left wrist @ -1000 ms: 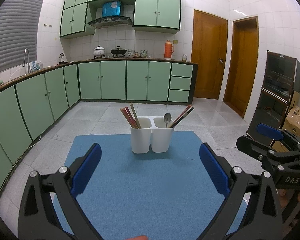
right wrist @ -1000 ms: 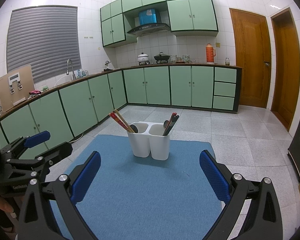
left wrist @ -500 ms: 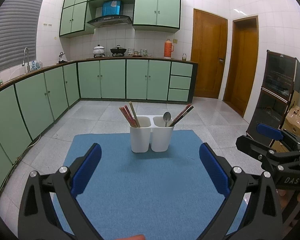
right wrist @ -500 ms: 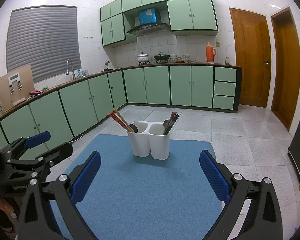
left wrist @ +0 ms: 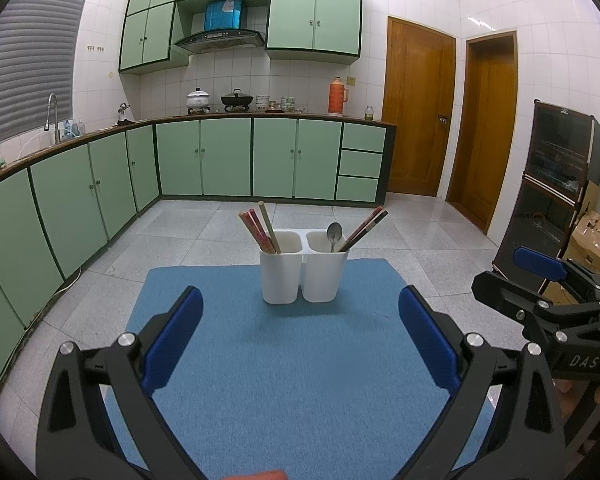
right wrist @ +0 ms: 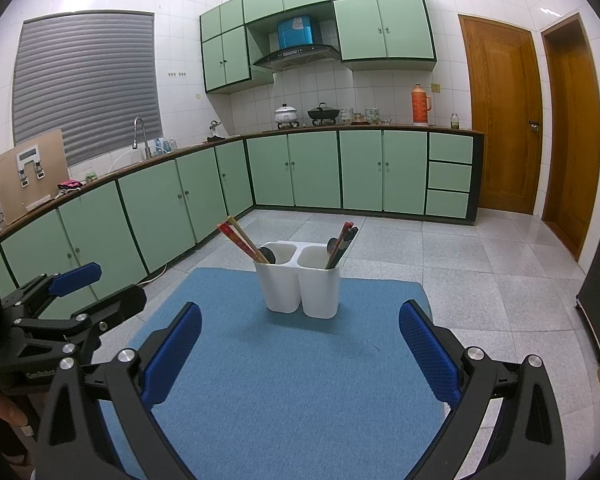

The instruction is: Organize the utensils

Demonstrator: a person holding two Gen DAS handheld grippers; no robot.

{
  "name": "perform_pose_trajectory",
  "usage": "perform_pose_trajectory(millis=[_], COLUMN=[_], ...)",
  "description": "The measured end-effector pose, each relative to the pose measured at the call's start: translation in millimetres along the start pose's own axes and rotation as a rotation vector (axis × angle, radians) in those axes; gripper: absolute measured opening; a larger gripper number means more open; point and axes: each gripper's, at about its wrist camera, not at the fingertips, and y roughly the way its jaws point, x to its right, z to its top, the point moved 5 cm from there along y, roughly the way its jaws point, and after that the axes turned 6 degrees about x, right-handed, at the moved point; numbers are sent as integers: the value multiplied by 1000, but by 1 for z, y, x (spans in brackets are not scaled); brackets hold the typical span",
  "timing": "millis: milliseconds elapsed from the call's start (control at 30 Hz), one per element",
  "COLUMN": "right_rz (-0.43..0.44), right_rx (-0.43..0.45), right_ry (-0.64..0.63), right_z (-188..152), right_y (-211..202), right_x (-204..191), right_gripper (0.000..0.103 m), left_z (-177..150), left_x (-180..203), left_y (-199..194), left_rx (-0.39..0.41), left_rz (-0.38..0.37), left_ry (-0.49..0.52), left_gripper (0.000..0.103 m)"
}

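At the far left a run of green base cabinets (left wrist: 72,216) curves along the wall under a sink tap (left wrist: 52,114), with a shuttered window (right wrist: 86,84) above it. The left gripper (left wrist: 300,340) hovers over the near part of a blue mat (left wrist: 284,360) that covers the table, its blue-padded fingers (left wrist: 174,340) spread wide with nothing between them. Toward the far edge of the mat, centred ahead of both grippers and well apart from them, stands a white two-compartment utensil holder (left wrist: 304,272). Its left compartment holds a bundle of chopsticks (left wrist: 260,230), reddish ones and a pale one, leaning left; in the right wrist view a dark rounded shape sits beside them, possibly a spoon bowl, though it is too small to be sure. The right compartment holds a metal spoon (left wrist: 334,236) standing nearly upright and dark reddish chopsticks (left wrist: 364,228) leaning right. The right gripper (right wrist: 300,346) likewise hangs over the mat with its fingers (right wrist: 430,350) set wide apart and empty; from the left wrist camera it shows at the right edge, beside the mat. Behind it stand two wooden doors (left wrist: 418,120) and a dark glass-fronted cabinet (left wrist: 556,184).
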Motion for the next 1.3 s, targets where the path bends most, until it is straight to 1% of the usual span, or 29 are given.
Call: perform_pose_trajectory(millis=[167,567,767,1300], right_rz=[-1,-2,-3,-3], right_rx=[-3,-5,-7,-11], right_ry=[-1,-1,1,0], right_z=[-5,-4,-12,-14], right_y=[0,0,0,1], right_x=[-3,-2,-2,1], right_gripper=[97,97,97,97], left_z=[-2,-9,-15,-16], left_x=[0,-1,1,3], left_y=[1,4,4,3], left_rx=[-1,-8,-10,-16], left_rz=[0,1,1,-1], left_ry=[-1,-3,-9,-9], left_gripper=[95,95,95,95])
